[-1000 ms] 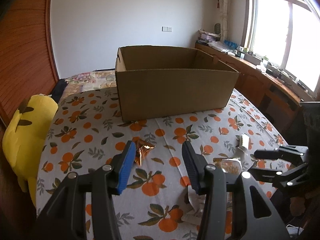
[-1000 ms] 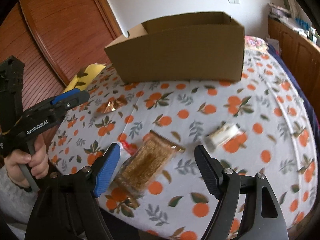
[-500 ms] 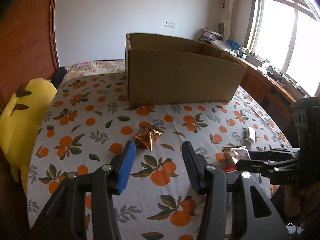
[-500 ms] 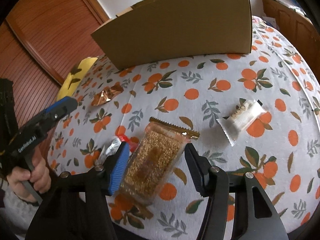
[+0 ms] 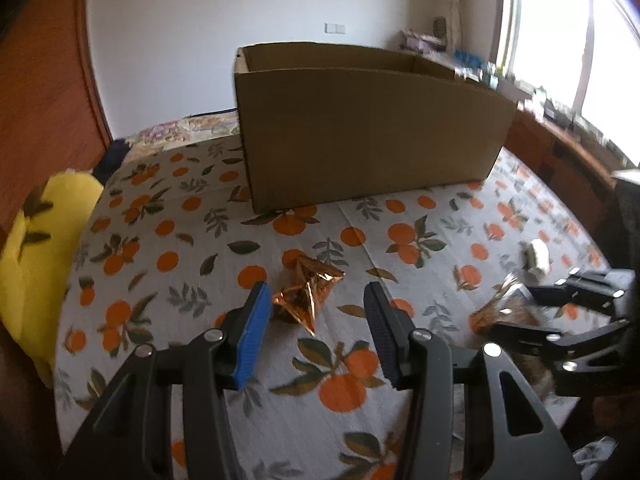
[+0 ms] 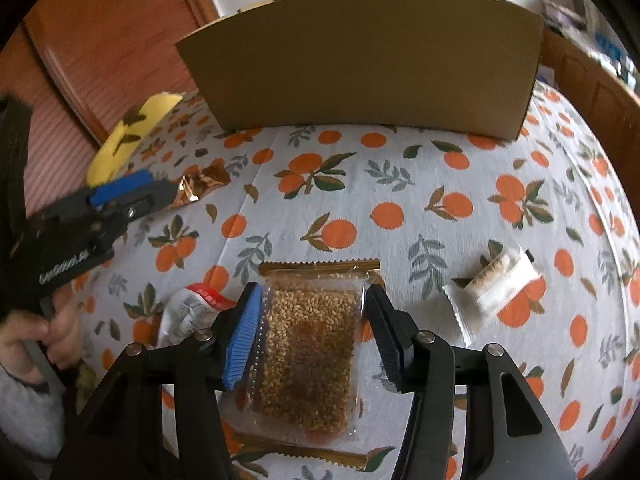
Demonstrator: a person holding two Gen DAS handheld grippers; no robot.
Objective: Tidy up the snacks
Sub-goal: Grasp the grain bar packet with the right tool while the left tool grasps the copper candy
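My right claw (image 6: 312, 332) straddles the sesame bar packet (image 6: 310, 354), fingers wide, not gripping. My left claw (image 5: 316, 328) gapes around the copper foil wrapper (image 5: 306, 294).

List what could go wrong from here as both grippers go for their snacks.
The right gripper straddles the sesame bar packet; a shallow close may pinch only loose film and slip. The red-and-white packet beside its left finger could get nudged. The left gripper sits behind the crinkly gold wrapper, so closing now could miss.
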